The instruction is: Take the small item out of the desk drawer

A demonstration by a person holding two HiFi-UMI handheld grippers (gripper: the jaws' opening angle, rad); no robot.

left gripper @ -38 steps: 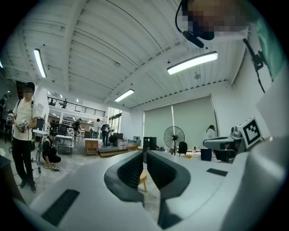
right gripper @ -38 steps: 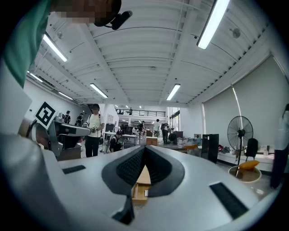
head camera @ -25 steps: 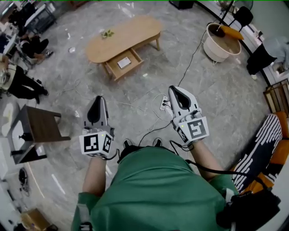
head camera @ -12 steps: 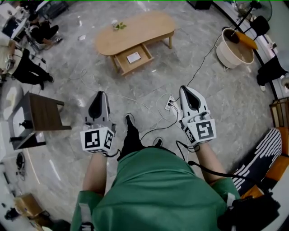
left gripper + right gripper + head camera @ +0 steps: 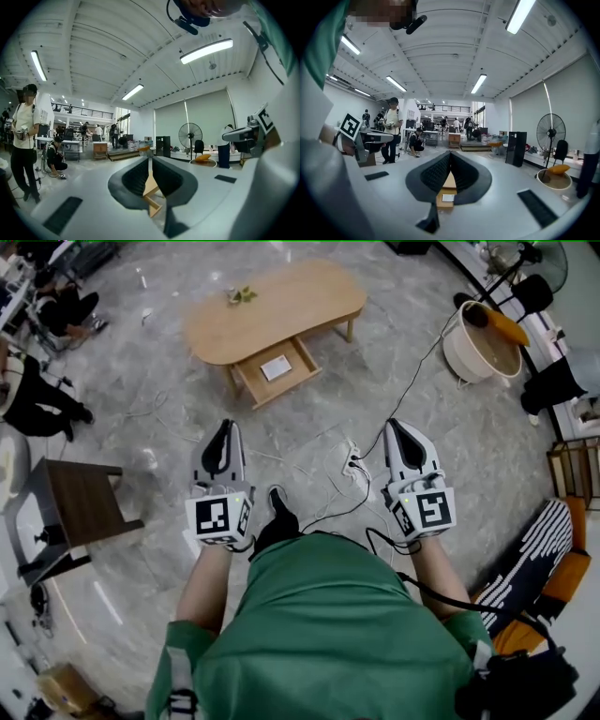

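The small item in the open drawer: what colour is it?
White. The small item shows best in the head view.

We wear a green short-sleeved top (image 5: 328, 634) and a black shoe (image 5: 278, 513); our left gripper (image 5: 226, 427) and right gripper (image 5: 393, 425) are white with black ribbed jaws (each bears a square-marker cube (image 5: 220, 518)); a black cable (image 5: 441, 596) leaves the right one.

Bench: a pale wooden oval bench (image 5: 291, 298) stood on the floor at 12 o'clock.
Bench top: a small leafy thing (image 5: 236, 296) lay near its 10 o'clock end.
Drawer: the drawer (image 5: 298, 381) hung open under the bench, with a small white item (image 5: 276, 367) lying flat inside.
Floor: the grey marble floor (image 5: 169, 427) carried a white power strip (image 5: 354, 463) near the centre.
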